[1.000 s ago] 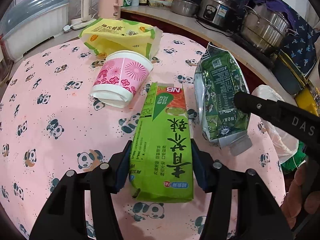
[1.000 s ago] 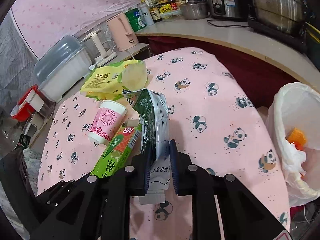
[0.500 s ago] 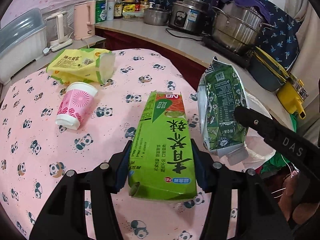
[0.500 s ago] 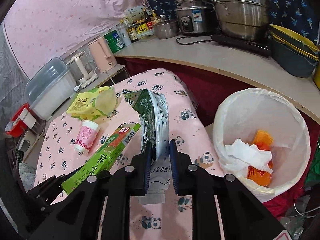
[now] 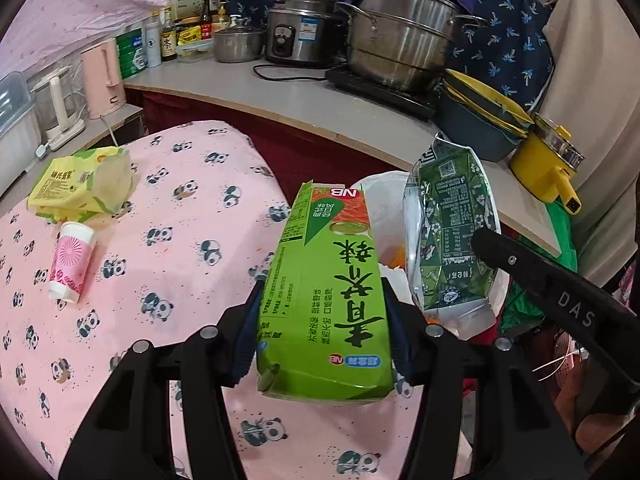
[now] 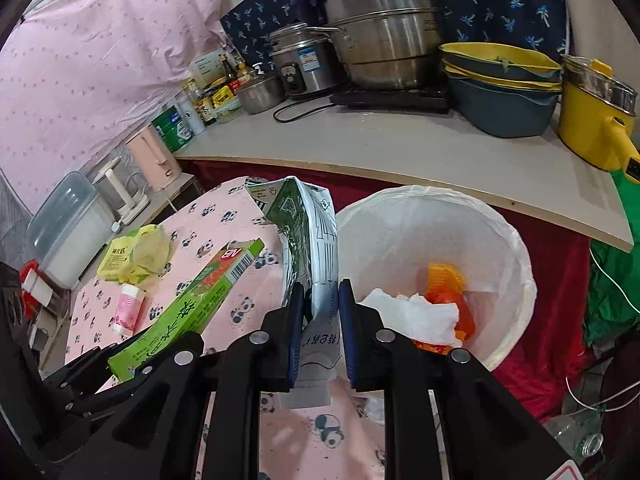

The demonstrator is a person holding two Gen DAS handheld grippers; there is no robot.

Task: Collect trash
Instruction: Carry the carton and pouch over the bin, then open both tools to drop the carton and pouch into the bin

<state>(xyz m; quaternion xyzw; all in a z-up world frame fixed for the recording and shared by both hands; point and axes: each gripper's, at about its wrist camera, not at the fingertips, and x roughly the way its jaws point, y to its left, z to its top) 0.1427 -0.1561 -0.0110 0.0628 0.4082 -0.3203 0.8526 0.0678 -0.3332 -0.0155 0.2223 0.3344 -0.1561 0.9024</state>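
My left gripper (image 5: 324,320) is shut on a light green carton (image 5: 324,304), held above the right end of the panda-print table. My right gripper (image 6: 319,320) is shut on the bottom of a dark green and silver foil bag (image 6: 308,248); that bag (image 5: 448,232) hangs just right of the carton in the left wrist view. A white-lined trash bin (image 6: 512,248) stands just right of the bag, holding a crumpled tissue (image 6: 412,312) and orange scraps. On the table lie a pink paper cup (image 5: 70,264) and a yellow snack bag (image 5: 80,184).
A curved counter (image 6: 400,152) runs behind the table and bin with steel pots, a rice cooker, stacked basins, a yellow pot, bottles and kettles. Green fabric and a red cloth lie right of the bin. The pink table (image 5: 160,280) ends close to the bin.
Both grippers have lifted their items off the table and carried them to the right, toward the bin. The cup and yellow bag now lie farther off to the left.
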